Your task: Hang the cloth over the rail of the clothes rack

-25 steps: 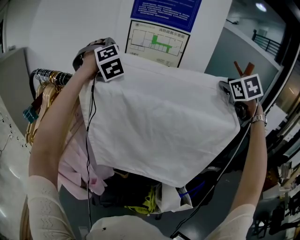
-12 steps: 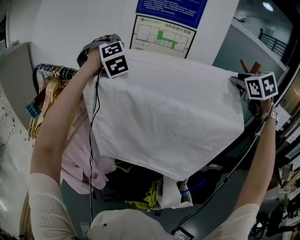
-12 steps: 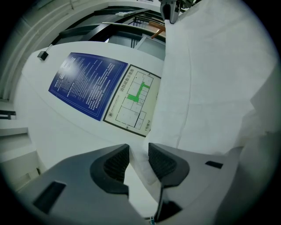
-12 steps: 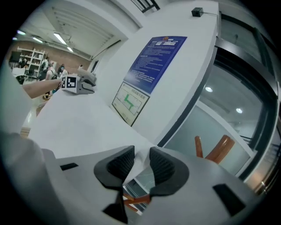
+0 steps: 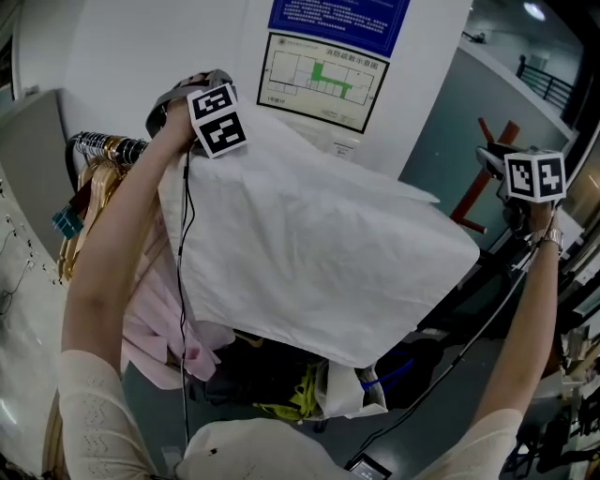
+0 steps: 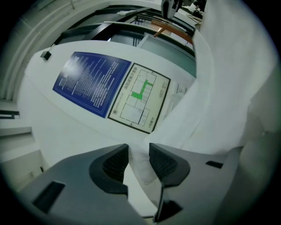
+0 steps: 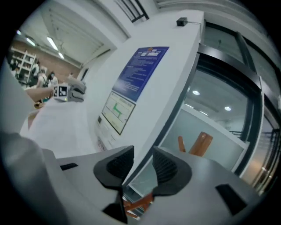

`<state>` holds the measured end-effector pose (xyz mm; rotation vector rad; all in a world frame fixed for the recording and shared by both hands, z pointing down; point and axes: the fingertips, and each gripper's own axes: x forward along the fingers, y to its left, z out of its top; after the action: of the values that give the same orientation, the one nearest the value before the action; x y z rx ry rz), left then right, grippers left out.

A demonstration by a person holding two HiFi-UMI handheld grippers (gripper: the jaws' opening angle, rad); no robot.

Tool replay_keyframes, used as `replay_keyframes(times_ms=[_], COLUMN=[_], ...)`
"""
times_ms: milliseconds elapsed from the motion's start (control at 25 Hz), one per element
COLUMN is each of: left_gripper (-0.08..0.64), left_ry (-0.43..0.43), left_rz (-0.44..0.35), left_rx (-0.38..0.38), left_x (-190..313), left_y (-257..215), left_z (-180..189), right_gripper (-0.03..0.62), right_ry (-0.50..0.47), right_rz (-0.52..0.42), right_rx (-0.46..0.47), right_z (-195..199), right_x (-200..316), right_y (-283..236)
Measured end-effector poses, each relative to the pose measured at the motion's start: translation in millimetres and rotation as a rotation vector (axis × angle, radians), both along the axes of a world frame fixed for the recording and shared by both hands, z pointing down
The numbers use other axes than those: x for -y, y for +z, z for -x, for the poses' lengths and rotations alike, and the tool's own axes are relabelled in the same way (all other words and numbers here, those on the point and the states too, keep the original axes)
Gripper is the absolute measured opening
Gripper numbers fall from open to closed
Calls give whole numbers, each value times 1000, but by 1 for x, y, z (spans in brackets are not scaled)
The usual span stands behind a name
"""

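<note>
At the left end of the clothes rack's rail point(image 5: 94, 146), the left gripper point(image 6: 138, 154) is raised high and pinches a bunched fold of the white cloth point(image 5: 319, 253) between its two pads. Its marker cube point(image 5: 217, 120) sits just above the cloth's upper left corner.

From there the cloth spreads out to the right and hangs down towards the person in a broad sheet. It covers the middle of the rack, so I cannot see how it lies on the rail. Its right-hand corner hangs free.

The right gripper point(image 7: 142, 160) is held up past the right end of the rack, well apart from the cloth. Its jaws are opening with nothing between them, only the wall and a glass partition beyond.

Only the rack holds anything here. A row of gold hangers point(image 5: 89, 197) is crowded at the rail's left end, and a pink garment point(image 5: 155, 323) hangs under them, beside the cloth's left edge. Below the cloth's lower edge lies a dark heap with something yellow-green point(image 5: 291, 405) in it, too shadowed to tell what.

On the wall behind the rack a framed floor plan point(image 5: 314, 80) hangs under a blue notice point(image 5: 337, 14).
</note>
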<state>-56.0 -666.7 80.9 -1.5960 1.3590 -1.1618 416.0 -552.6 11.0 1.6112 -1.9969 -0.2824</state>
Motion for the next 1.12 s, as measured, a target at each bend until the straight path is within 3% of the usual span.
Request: replay_keyframes(times_ms=[280, 400, 600, 720, 800, 960, 1120], left_gripper=[137, 158, 190, 190, 189, 189, 189], left_ry=[47, 53, 69, 91, 96, 89, 86], left_rz=[-14, -30, 47, 77, 49, 48, 60], left_rx=[36, 36, 38, 55, 51, 79, 97], left_x=[-9, -9, -9, -13, -15, -13, -8], left_y=[-10, -8, -5, -10, -18, -19, -15], left_z=[-11, -12, -12, -13, -14, -21, -20], right_gripper=[123, 123, 123, 123, 123, 123, 121], right_ry=[-233, -271, -316, -268, -222, -205, -267], right_rz=[11, 40, 125, 75, 16, -23, 49], right_rx=[-92, -153, -266, -299, -314, -208, -115], right_z=[112, 147, 168, 162, 155, 157, 184], right_x=[-18, -17, -15, -11, -9, -21, -51], right_y=[15, 38, 78, 78, 64, 21, 7])
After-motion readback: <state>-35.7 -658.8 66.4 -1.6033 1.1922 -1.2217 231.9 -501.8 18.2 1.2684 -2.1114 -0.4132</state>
